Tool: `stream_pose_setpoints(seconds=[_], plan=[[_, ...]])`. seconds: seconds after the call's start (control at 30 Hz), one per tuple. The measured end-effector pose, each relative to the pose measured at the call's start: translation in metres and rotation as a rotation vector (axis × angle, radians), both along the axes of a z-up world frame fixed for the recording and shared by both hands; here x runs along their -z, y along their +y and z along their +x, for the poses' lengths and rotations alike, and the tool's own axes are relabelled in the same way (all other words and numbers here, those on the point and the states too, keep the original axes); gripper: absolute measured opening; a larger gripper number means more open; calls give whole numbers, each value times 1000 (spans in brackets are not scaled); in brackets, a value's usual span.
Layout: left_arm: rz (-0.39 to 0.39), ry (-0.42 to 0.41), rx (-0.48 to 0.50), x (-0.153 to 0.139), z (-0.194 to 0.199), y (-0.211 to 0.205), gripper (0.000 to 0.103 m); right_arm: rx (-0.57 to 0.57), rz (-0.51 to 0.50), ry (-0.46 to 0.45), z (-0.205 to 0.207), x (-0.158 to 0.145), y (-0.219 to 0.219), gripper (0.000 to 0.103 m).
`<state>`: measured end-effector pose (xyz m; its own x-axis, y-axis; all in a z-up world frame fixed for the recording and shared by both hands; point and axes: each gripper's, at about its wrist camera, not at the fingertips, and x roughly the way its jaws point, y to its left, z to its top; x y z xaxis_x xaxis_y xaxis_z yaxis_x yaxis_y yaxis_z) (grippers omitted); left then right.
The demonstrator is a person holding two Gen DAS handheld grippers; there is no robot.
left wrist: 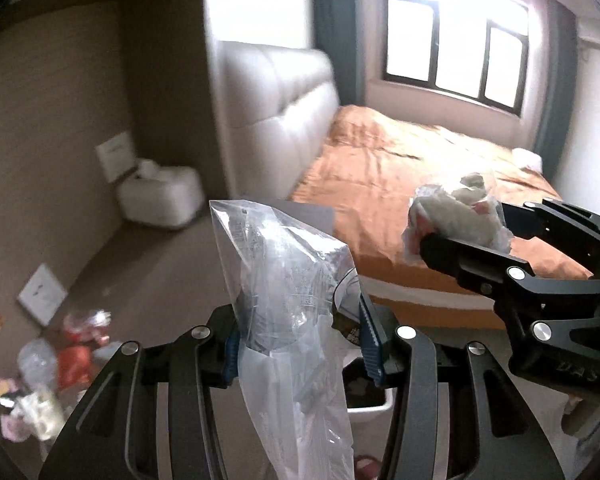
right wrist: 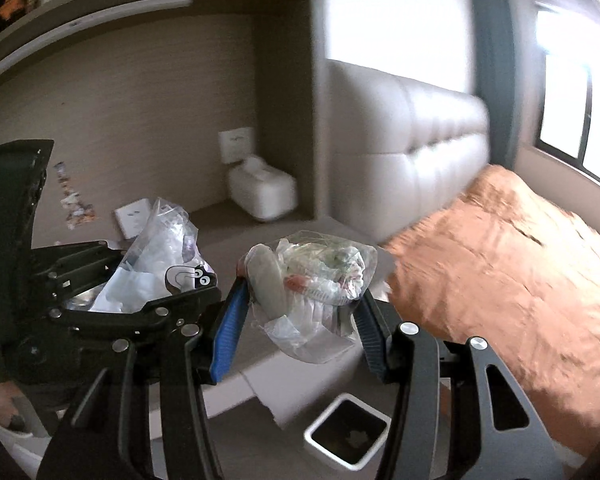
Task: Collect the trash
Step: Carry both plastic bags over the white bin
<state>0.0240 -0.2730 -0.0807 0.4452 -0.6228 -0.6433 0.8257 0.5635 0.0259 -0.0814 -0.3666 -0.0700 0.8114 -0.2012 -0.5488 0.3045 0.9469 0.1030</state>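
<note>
Two claws are busy, and each one pinches a piece of trash. Low in the middle of the left wrist view, the left claw [left wrist: 296,344] squeezes a clear plastic bag [left wrist: 284,280] between its blue pads, and the bag sticks up tall and also hangs down below. In the middle of the right wrist view, the right claw [right wrist: 300,320] pinches a crumpled plastic wrapper [right wrist: 316,280] with bits of red on it.

Just under the claws, near the bottom of the right wrist view, sits a small white bin [right wrist: 346,434] on the floor beside the orange bed [right wrist: 520,280]. I think the job now is to carry both pieces over that bin (its mouth is small). Bring each claw right above the hole before letting go, one at a time, so the floppy bag does not flop over the rim.

More trash [left wrist: 40,380] waits at the lower left of the left wrist view.
</note>
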Motion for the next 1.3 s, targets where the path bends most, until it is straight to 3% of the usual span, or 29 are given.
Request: stream_pose_setpoints(seconds=[0.33, 0.67, 0.9, 1.3], plan=[[44, 60, 119, 35, -19, -70, 47, 121, 57, 57, -28, 35, -50, 53], [139, 127, 164, 97, -19, -115, 47, 152, 159, 152, -29, 104, -93, 53], [219, 176, 197, 174, -13, -147, 47, 147, 225, 234, -16, 172, -115, 53], [316, 332, 220, 324, 3, -180, 47, 127, 339, 367, 15, 330, -148, 53]])
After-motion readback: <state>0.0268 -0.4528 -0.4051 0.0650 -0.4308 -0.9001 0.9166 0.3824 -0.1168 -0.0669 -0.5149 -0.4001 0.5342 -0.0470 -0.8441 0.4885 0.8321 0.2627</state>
